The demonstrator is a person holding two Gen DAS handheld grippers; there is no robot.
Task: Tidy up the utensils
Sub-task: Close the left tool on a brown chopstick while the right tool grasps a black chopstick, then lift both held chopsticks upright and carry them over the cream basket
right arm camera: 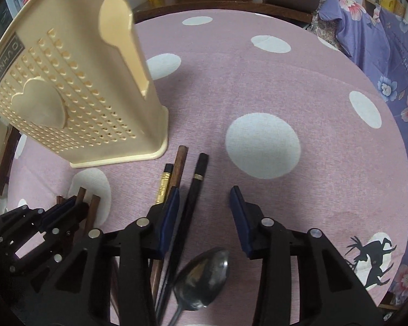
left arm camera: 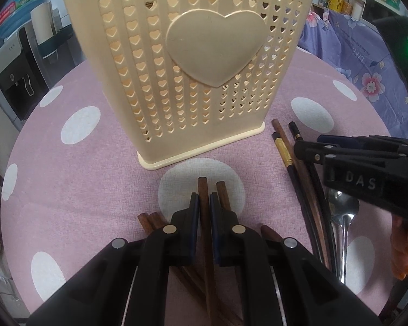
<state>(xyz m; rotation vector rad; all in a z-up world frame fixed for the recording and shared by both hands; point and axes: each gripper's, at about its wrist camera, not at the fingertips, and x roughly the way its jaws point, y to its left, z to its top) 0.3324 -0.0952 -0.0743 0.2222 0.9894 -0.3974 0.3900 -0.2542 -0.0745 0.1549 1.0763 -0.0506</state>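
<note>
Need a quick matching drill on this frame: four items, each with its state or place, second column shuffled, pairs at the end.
1. left gripper
2. right gripper
3. shiny metal spoon
4. cream plastic heart-pattern utensil holder

A. jaws open
B. stands upright on the cloth
C. shut on a brown wooden chopstick
D. lies under the open jaws

Pairs: 1-C, 2-A, 3-D, 4-B

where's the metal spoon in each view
Left wrist: spoon at the right edge, partly hidden under the right hand-held gripper.
Right wrist: spoon at bottom centre, bowl below the open fingers.
Shared landmark: the cream heart-patterned utensil holder, with the spoon to its right.
</note>
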